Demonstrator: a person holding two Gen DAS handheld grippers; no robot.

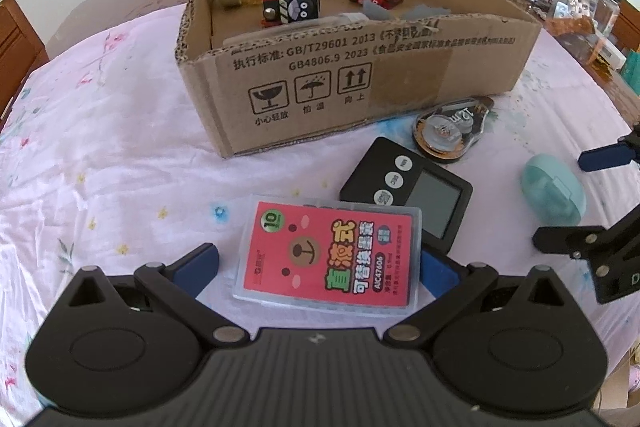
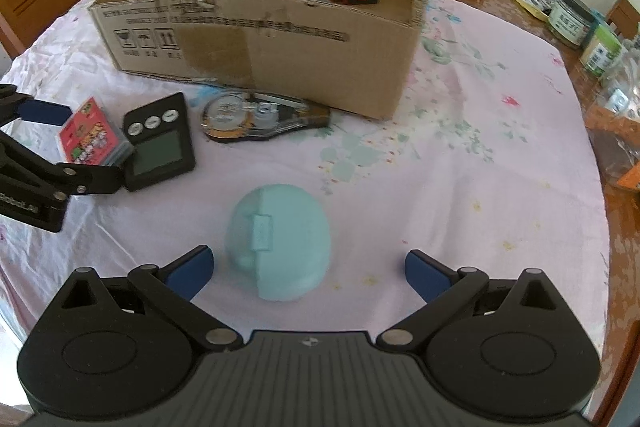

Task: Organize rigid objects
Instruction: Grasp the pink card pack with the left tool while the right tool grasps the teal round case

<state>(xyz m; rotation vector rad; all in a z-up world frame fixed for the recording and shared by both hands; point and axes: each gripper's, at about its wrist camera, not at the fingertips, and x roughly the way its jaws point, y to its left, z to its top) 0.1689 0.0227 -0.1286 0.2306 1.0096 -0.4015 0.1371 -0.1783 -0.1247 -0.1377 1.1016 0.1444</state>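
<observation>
I am holding the left gripper (image 1: 320, 269) over the red case (image 1: 330, 255), its fingers spread wide on either side, the right pad (image 1: 438, 273) looking just beside the case edge. The case is lying partly over the black timer (image 1: 416, 193) on the pink cloth (image 1: 100, 155). I am keeping the right gripper (image 2: 308, 269) open around the teal case (image 2: 278, 241), pads not touching it. The tape dispenser (image 2: 260, 117) is sitting against the box (image 2: 300, 59), which is holding two toy trains, a bottle and a white container.
</observation>
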